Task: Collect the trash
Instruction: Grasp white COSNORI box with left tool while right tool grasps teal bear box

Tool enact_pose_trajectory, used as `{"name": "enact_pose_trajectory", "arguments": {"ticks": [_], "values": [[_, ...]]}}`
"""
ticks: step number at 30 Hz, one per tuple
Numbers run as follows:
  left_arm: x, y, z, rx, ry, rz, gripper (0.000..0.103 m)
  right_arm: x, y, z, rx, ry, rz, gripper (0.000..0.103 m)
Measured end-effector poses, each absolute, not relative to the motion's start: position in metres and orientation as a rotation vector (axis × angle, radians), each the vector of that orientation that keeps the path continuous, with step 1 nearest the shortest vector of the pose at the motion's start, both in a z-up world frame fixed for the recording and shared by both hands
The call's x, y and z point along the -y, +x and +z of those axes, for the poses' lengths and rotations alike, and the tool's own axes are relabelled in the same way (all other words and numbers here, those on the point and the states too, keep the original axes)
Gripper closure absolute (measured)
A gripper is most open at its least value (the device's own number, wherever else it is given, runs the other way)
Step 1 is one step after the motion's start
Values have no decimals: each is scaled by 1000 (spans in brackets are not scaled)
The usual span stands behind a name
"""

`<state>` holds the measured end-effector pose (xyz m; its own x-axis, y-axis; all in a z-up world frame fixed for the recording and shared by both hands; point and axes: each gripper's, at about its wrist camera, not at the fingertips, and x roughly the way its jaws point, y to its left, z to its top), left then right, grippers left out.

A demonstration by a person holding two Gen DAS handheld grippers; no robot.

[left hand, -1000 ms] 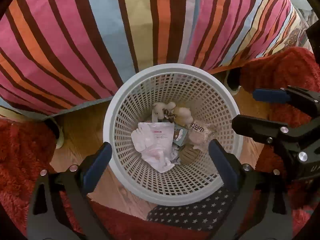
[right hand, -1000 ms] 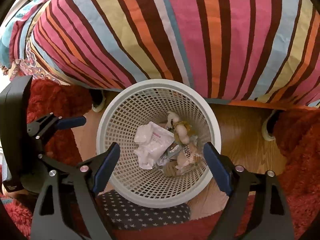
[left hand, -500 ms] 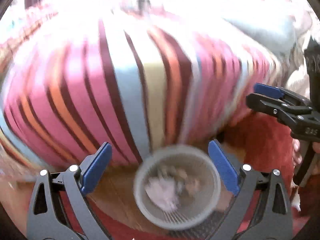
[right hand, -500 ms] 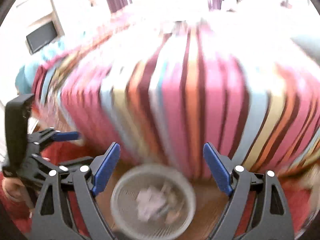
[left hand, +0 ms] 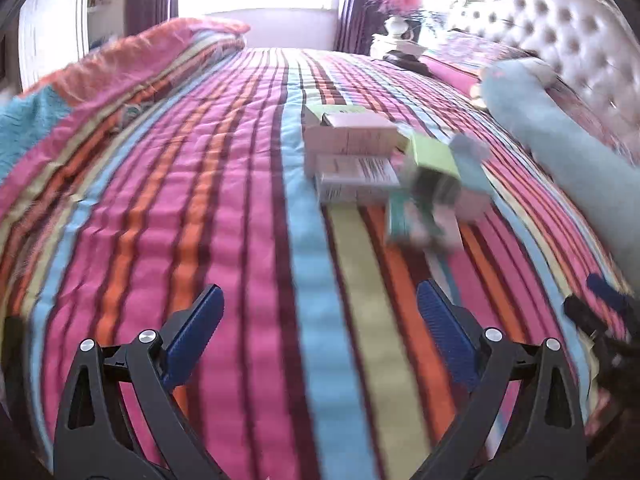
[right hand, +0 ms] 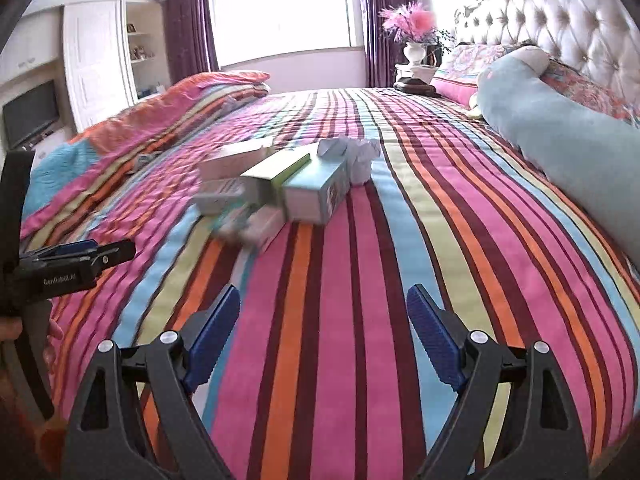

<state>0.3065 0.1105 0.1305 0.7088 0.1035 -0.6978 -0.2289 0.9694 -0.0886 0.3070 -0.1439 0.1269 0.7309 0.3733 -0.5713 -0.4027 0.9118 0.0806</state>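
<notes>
A pile of small cardboard boxes (left hand: 352,152) lies in the middle of the striped bedspread (left hand: 240,216). In the right wrist view the same boxes (right hand: 276,184) lie with crumpled white paper (right hand: 360,156) behind them. My left gripper (left hand: 318,308) hovers open over the near part of the bed, well short of the boxes, with nothing between its fingers. My right gripper (right hand: 324,312) is open too, empty, and short of the pile. Each gripper shows at the edge of the other's view. The basket is out of sight.
A long pale-blue bolster (right hand: 560,136) lies along the right side below a tufted headboard (right hand: 560,20). A folded striped quilt (right hand: 200,92) sits at the far left of the bed. A vase of pink flowers (right hand: 414,36) stands by the window.
Both grippers have risen from over the white basket of trash on the floor and tilted up. The basket has dropped out of view; the bed top and the boxes on it have come into sight.
</notes>
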Motion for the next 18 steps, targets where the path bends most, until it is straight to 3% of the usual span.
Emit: {"name": "enact_pose_trajectory", "arguments": {"ticks": [9, 18], "values": [[-113, 421, 116, -794, -194, 172, 9, 114, 383, 125, -661, -60, 443, 22], [-112, 451, 100, -841, -165, 173, 9, 95, 405, 120, -682, -79, 462, 22]]}}
